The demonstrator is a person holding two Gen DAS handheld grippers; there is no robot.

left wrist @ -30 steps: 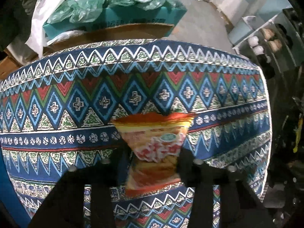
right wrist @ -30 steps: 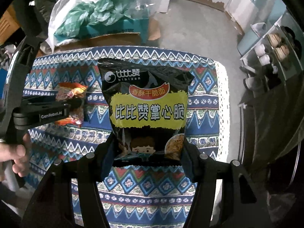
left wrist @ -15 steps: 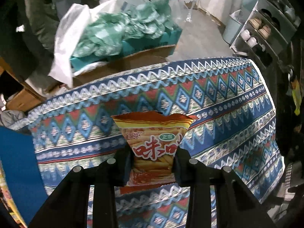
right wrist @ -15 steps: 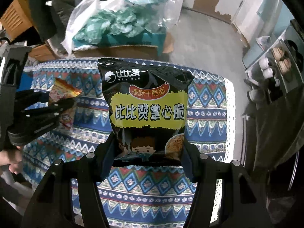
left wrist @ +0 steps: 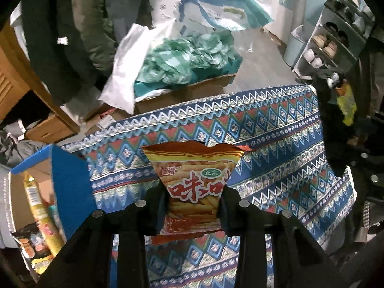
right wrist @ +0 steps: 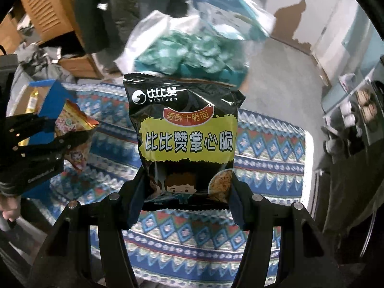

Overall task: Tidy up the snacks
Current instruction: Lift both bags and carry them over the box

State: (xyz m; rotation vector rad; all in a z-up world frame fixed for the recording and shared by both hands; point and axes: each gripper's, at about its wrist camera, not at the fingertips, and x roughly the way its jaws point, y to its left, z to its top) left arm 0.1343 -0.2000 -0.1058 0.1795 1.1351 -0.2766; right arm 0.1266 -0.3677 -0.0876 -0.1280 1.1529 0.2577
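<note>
The worktop (left wrist: 276, 129), draped in a blue, red and green zigzag cloth, is lying below both grippers and serving as the landmark here. Compared with a second ago, when the left wrist camera was looking almost straight down onto that cloth, the view is now tilting up and swinging toward the worktop's left edge, so a blue-sided cardboard box (left wrist: 69, 180) is coming into sight there with several snack packs (left wrist: 38, 206) already standing inside; this suggests the carrying step is heading toward that box as the drop-off place. The black noodle-snack bag (right wrist: 187, 141) is being held upright above the middle of the worktop, its lower part pinched between the jaws of the right gripper (right wrist: 184, 201), which are closing on both of its sides. The smaller orange stick-snack bag (left wrist: 194, 180) is hanging above the worktop's left part, near the box, with its lower half squeezed between the narrow-set jaws of the left gripper (left wrist: 193, 206) and its flared top sticking out ahead of them.
</note>
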